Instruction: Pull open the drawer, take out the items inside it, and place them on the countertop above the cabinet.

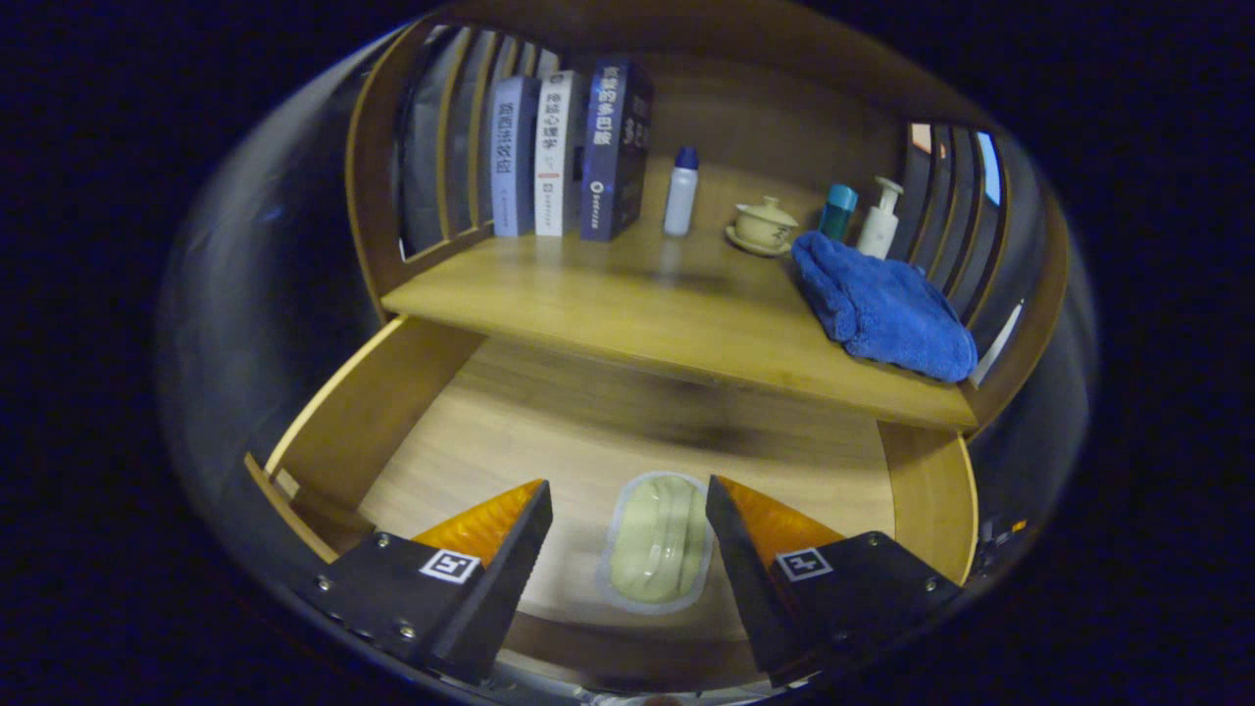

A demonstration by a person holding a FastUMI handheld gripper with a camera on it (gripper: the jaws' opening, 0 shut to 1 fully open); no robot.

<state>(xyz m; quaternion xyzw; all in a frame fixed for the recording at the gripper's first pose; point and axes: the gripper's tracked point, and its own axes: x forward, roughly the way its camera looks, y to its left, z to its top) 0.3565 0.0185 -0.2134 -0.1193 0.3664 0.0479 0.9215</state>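
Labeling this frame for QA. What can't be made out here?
- Drawer back: hidden under the countertop, gripper view.
- Packet: contents blurred, and unclear whether the open gripper fingers touch it.
- Behind the blue towel: hidden.

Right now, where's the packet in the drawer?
In the gripper view, the pale green packet lies on the open drawer's floor near its front edge, between the open gripper's fingers, untouched, below the countertop.

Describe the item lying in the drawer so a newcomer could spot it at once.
Below the wooden countertop the drawer stands open. On its floor, between the open gripper fingers, lies a pale green packet with a clear sealed edge, the only thing there.
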